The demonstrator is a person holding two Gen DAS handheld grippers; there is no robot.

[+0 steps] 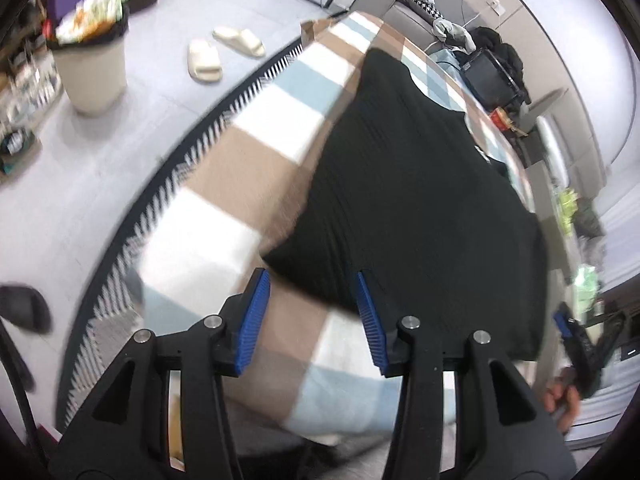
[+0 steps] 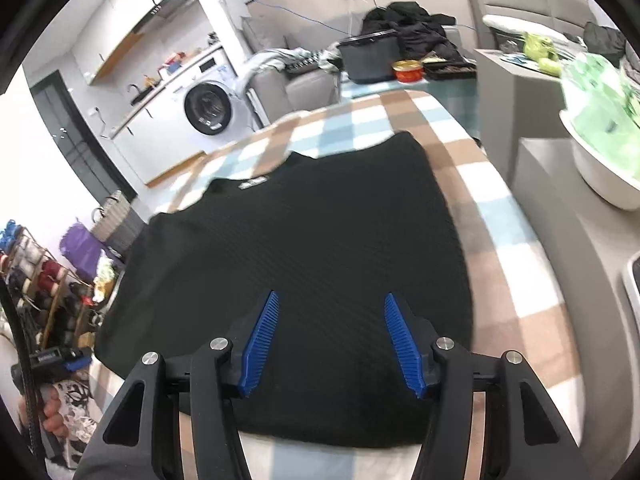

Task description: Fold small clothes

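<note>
- black ribbed garment [image 2: 304,248]: lies spread flat on the checked blanket [image 2: 516,280], collar and white label [image 2: 253,182] toward the far edge, hem along the near edge; appears to be a single layer, so the fold looks not yet made.
- left gripper [image 1: 312,312]: jaws apart, blue pads bare, nothing between them; poised over the near left corner of the garment, one pad over blanket, the other over cloth.
- right gripper [image 2: 332,340]: jaws apart and empty, above the hem near the middle of the near edge.
- surroundings: slippers [image 1: 224,52] and bin [image 1: 92,76] on the floor, well apart from the blanket.
- risk, judged: the left jaws straddle the garment's edge, so a close here may catch blanket with cloth and drag both.
- risk, judged: uneven pickup at the two hem points would skew the fold line.
- risk, judged: a shallow pinch on ribbed knit may slip mid-lift.
</note>
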